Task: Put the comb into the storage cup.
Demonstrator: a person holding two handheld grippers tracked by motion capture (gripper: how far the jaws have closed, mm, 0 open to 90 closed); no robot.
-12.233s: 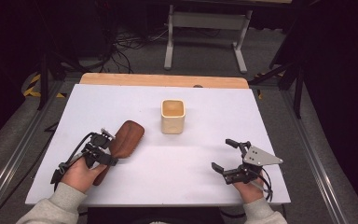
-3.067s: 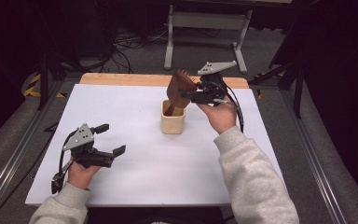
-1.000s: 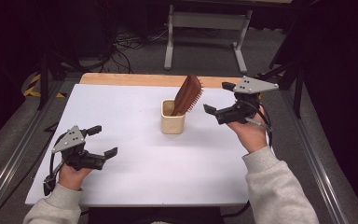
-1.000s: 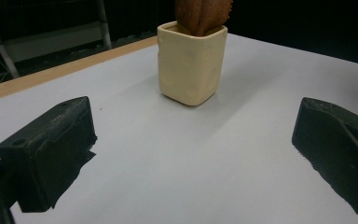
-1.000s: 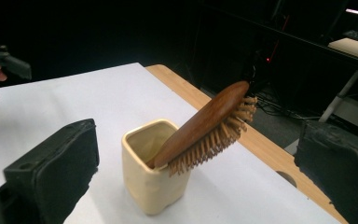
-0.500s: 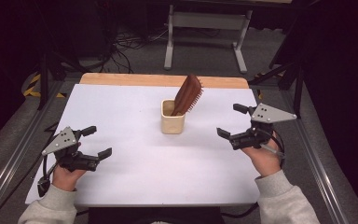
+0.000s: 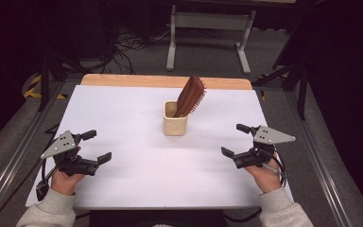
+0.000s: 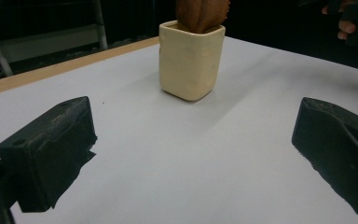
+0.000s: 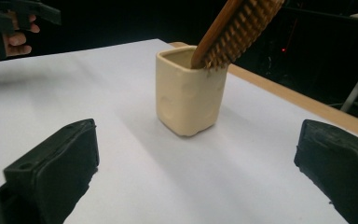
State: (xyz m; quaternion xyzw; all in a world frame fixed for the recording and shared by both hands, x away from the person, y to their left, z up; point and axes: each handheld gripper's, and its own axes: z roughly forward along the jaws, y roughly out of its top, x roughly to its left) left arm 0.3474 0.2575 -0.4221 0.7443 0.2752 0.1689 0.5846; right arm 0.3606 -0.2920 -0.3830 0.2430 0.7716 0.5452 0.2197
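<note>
A cream square cup (image 7: 175,122) (image 8: 190,60) (image 9: 189,91) stands at the middle of the white table. A brown wooden brush (image 7: 192,97) (image 9: 235,30) (image 8: 202,13) leans in it, handle down, bristles facing right. My left gripper (image 7: 92,145) (image 8: 191,158) rests open near the table's front left, jaws wide apart with nothing between them. My right gripper (image 7: 236,140) (image 9: 196,172) sits open at the front right, also holding nothing. Both point toward the cup from a distance.
The white table top (image 7: 123,109) has a wooden strip (image 7: 123,80) along its far edge. Beyond it stand a grey metal stand (image 7: 208,28) and cables on the floor. Metal rails (image 7: 319,161) run along both sides of the table.
My right gripper has drawn back from beside the cup toward the front right edge and lowered. My left gripper moved slightly farther left and nearer the front. The brush stays in the cup.
</note>
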